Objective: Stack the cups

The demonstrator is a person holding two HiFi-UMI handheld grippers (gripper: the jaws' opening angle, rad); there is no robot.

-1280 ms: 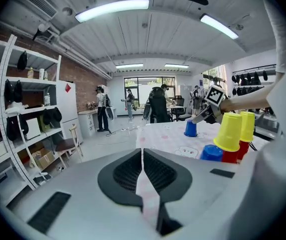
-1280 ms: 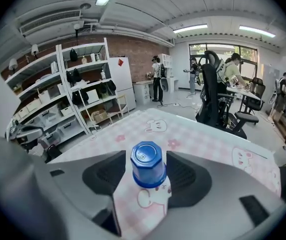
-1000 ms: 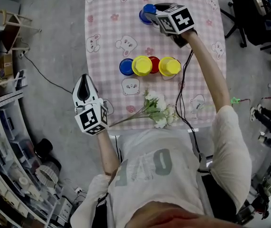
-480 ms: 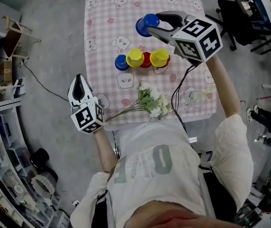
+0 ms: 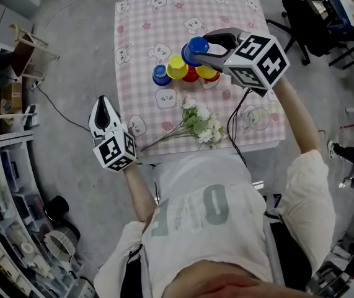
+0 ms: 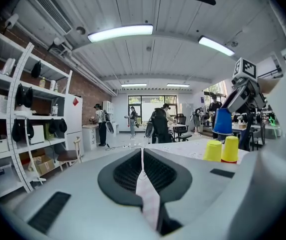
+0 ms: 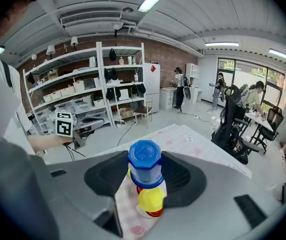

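The table wears a pink checked cloth printed with little cartoon animals. It stands on a bare grey floor with clutter round its edges.

On the cloth, a row of upturned cups runs left to right: a smaller blue cup, a yellow cup, a red cup and a second yellow cup. A spray of white flowers lies nearer the person, and a black cable trails across the cloth's right side.

The right gripper pinches a blue cup between its jaws, bottom up. It holds the cup in the air above the row (the left gripper view shows it hanging clear above the yellow ones). In the right gripper view the blue cup sits gripped on both sides, with a yellow cup directly below it.

The left gripper is off the table's left edge, over the floor. Its jaws are pressed together with nothing between them.

The room is a long workshop. It has white shelving against a brick wall, a white fridge and strip lights on a ribbed ceiling. People stand at the far end by the windows.
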